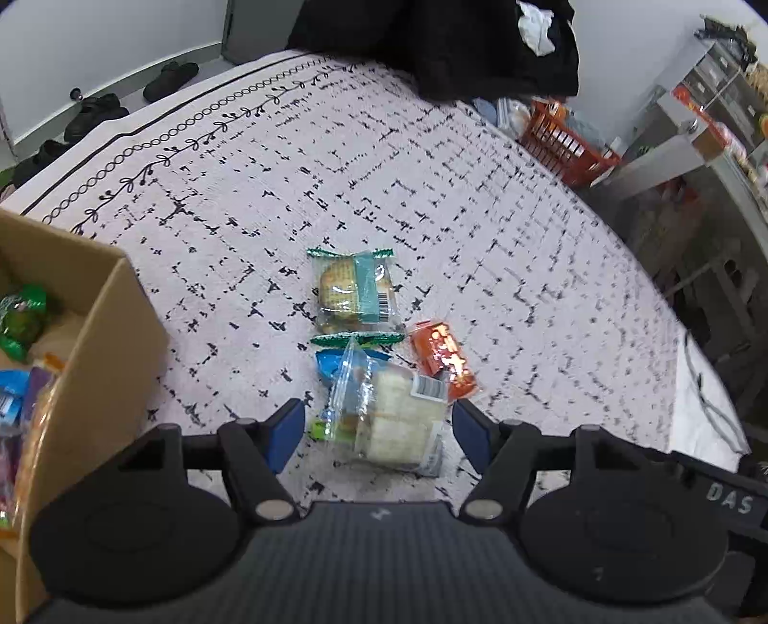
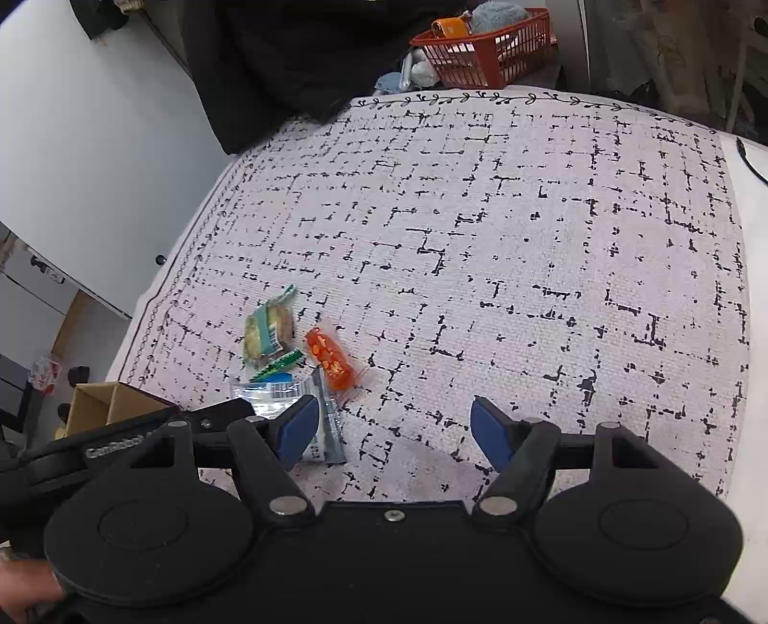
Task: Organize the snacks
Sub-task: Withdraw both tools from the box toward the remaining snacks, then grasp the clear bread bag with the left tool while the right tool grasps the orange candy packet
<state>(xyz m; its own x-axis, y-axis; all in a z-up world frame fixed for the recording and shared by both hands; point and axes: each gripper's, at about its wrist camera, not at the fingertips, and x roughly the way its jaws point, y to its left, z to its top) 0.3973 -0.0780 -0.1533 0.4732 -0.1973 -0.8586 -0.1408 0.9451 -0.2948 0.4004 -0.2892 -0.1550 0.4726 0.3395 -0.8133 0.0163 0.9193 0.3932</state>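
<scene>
On the patterned cloth (image 1: 432,201) lies a clear packet with white cake slices (image 1: 398,417), between the blue pads of my left gripper (image 1: 379,432). The pads stand just off its sides, so the gripper is open. A blue packet (image 1: 329,365) lies partly under it. Beyond it lie a green-edged biscuit packet (image 1: 355,293) and an orange packet (image 1: 444,365). A cardboard box (image 1: 115,336) at the left holds several snacks. My right gripper (image 2: 393,429) hangs open over bare cloth, right of the orange packet (image 2: 331,357), the biscuit packet (image 2: 269,331) and the clear packet (image 2: 283,398).
A red basket (image 1: 561,139) stands past the cloth's far corner beside a black garment (image 1: 456,43). Shoes (image 1: 96,110) lie on the floor at the left. Shelving (image 1: 710,120) stands at the right. A cable (image 1: 701,384) lies on the white right edge. A hand (image 2: 24,595) shows at bottom left.
</scene>
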